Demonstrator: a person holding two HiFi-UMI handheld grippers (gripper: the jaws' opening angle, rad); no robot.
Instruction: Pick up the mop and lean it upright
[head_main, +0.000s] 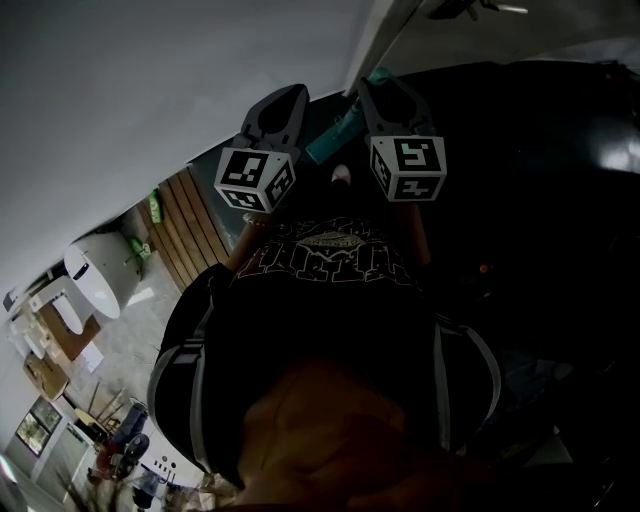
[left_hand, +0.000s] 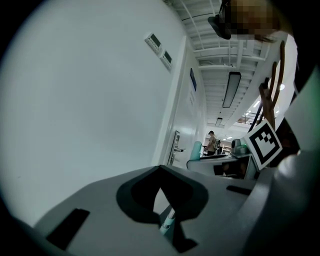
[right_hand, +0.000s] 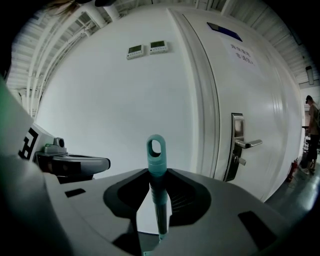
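Note:
The mop handle (right_hand: 156, 150) is teal with a hanging loop at its tip. It stands upright between the jaws of my right gripper (right_hand: 159, 200), which is shut on it. In the head view a teal stretch of the mop handle (head_main: 330, 138) shows between the two marker cubes, close to the white wall. My left gripper (head_main: 272, 118) sits just left of it, and my right gripper (head_main: 388, 100) is on it. My left gripper (left_hand: 162, 200) has its jaws together. Only a thin bit of the mop pole (left_hand: 168, 221) shows through their notch, farther off. The mop head is hidden.
A white wall (head_main: 150, 90) rises right ahead, with two small wall panels (right_hand: 149, 48). A white door with a lever handle (right_hand: 246, 144) is to the right. A person (left_hand: 211, 142) stands far down the corridor. Wooden slats (head_main: 190, 225) and a white appliance (head_main: 95, 275) lie at lower left.

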